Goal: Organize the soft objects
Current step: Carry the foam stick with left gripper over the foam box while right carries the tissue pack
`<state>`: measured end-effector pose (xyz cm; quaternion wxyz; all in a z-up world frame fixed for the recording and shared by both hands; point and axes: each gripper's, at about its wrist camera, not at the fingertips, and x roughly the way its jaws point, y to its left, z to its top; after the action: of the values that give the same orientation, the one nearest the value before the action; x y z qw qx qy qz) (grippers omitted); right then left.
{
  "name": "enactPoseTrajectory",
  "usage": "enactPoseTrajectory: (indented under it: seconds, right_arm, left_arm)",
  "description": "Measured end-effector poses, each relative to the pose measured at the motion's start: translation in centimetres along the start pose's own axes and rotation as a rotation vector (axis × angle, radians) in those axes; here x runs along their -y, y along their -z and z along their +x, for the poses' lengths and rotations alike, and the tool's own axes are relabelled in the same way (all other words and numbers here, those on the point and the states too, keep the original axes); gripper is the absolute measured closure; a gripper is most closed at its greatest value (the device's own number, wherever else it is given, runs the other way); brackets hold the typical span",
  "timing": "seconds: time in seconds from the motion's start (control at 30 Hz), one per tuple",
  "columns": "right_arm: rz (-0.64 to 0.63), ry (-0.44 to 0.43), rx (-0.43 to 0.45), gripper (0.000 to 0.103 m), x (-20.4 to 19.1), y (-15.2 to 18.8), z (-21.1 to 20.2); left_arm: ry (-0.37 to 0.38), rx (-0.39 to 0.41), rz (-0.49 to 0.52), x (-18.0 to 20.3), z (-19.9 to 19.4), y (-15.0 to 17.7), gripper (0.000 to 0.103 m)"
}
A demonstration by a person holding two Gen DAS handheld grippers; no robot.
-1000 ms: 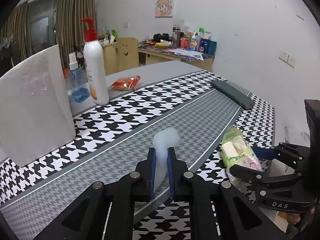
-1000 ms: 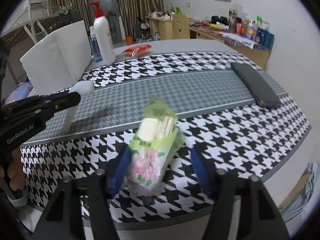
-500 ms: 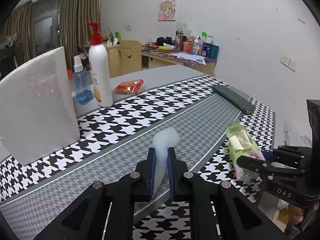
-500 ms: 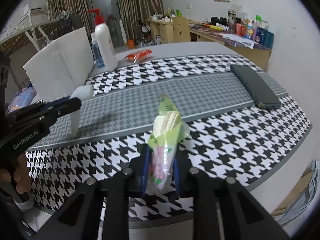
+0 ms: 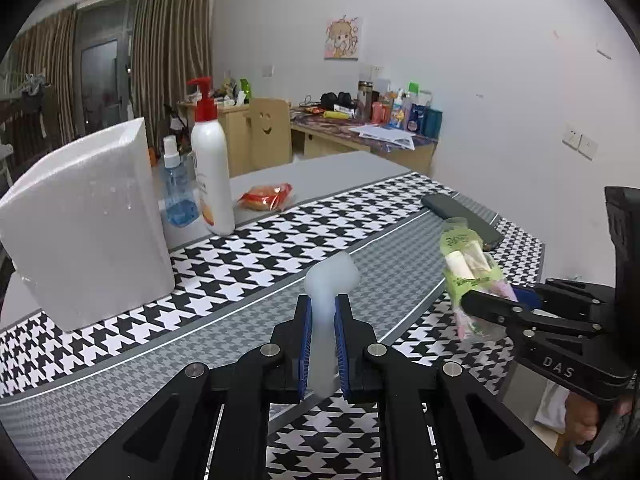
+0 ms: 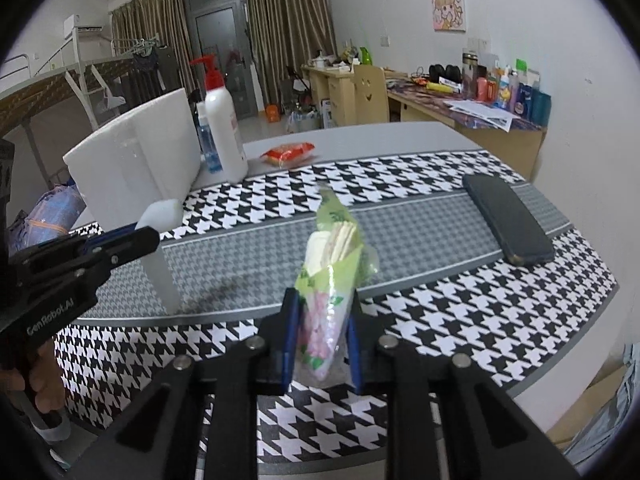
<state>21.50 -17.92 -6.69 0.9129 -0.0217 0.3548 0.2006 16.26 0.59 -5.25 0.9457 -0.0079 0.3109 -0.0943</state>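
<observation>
My left gripper (image 5: 322, 312) is shut on a white sponge strip (image 5: 326, 300) and holds it upright above the grey band of the table; it also shows in the right wrist view (image 6: 160, 248). My right gripper (image 6: 322, 304) is shut on a green and pink plastic packet (image 6: 332, 264) with white pads inside, lifted off the houndstooth cloth; the packet shows in the left wrist view (image 5: 468, 272) at the right. A big white foam block (image 5: 88, 220) stands at the left.
A white pump bottle (image 5: 210, 168) and a blue spray bottle (image 5: 176, 192) stand behind the foam block. A red snack packet (image 5: 266, 197) lies on the far grey part. A dark flat case (image 6: 506, 220) lies at the right. The table edge (image 6: 560, 364) runs near right.
My right gripper closed on the green packet and lifted it off the cloth. My left gripper rose a little with the sponge strip still held.
</observation>
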Motion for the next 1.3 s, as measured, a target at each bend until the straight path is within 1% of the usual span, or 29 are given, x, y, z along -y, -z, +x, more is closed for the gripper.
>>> enactPoseTrajectory:
  seconds: [0.23,0.47,0.7,1.1,1.3]
  right_arm:
    - [-0.016,-0.002,0.029,0.077,-0.1,-0.5,-0.6]
    - [-0.026,-0.022,0.054,0.077,-0.5,-1.3,-1.1]
    - [-0.050,-0.039,0.075,0.077,-1.2,-2.1,-1.3]
    - [-0.091,-0.075,0.126,0.077,-2.5,-3.4,-2.2]
    - [-0.105,-0.087,0.144,0.077,-3.1,-3.8,-2.6]
  left_arm:
    - [-0.003,0.029,-0.012,0.4,-0.9,-0.6,0.091]
    - [-0.047,0.047,0.004,0.7,-1.5,-0.8,0.091]
    - [-0.055,0.072,0.002,0.7,-2.9,-1.2,0.091]
    - [-0.102,0.110,-0.018,0.1,-4.8,-2.2,0.091]
    - [-0.104,0.127,-0.016,-0.3,-5.7,-2.5,0.091]
